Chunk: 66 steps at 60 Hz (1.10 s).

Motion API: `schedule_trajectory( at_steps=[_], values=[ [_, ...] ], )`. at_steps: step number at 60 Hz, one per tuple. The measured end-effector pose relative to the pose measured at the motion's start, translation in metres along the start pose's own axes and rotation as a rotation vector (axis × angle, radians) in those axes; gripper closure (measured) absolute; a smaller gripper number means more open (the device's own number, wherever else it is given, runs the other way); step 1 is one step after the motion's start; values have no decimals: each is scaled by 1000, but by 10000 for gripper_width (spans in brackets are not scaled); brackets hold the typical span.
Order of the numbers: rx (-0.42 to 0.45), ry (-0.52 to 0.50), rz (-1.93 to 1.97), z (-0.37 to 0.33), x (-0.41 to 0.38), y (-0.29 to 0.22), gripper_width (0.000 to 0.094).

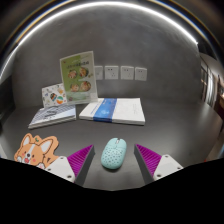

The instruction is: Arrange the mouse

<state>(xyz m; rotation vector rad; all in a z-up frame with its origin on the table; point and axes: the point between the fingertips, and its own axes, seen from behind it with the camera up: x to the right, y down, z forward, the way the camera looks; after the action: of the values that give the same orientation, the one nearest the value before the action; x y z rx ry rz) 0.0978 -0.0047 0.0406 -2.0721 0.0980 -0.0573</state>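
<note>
Landmark = mouse [114, 153]. Left of it: corgi mat [36, 150] on the desk [170, 125], then the left finger [76, 161]. Mouse sits between the two fingers, gap showing on each side, resting on the desk. Gripper [115, 160] is wide open, holding nothing. Mouse's long axis runs straight ahead, in line with the fingers, so it's dead centre, no sideways offset. Right finger [152, 160] right of it. Beyond the mouse: white box [113, 110]; leaflets [78, 78] beyond-left. Closing should catch its flanks, I reckon.
</note>
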Motion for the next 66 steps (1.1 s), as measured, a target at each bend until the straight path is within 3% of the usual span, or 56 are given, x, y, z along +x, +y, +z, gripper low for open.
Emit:
schedule_trajectory(
  at_steps=[26,39,43,54,66],
  values=[
    [-119,11,87,48,9,34,93],
    [-103,32,55,50,10,35,122],
    [-109,32,50,51,9,34,379],
    [-108,21,80,48,10,32,495],
    [75,80,19,-10,-31,-48,511]
  ],
)
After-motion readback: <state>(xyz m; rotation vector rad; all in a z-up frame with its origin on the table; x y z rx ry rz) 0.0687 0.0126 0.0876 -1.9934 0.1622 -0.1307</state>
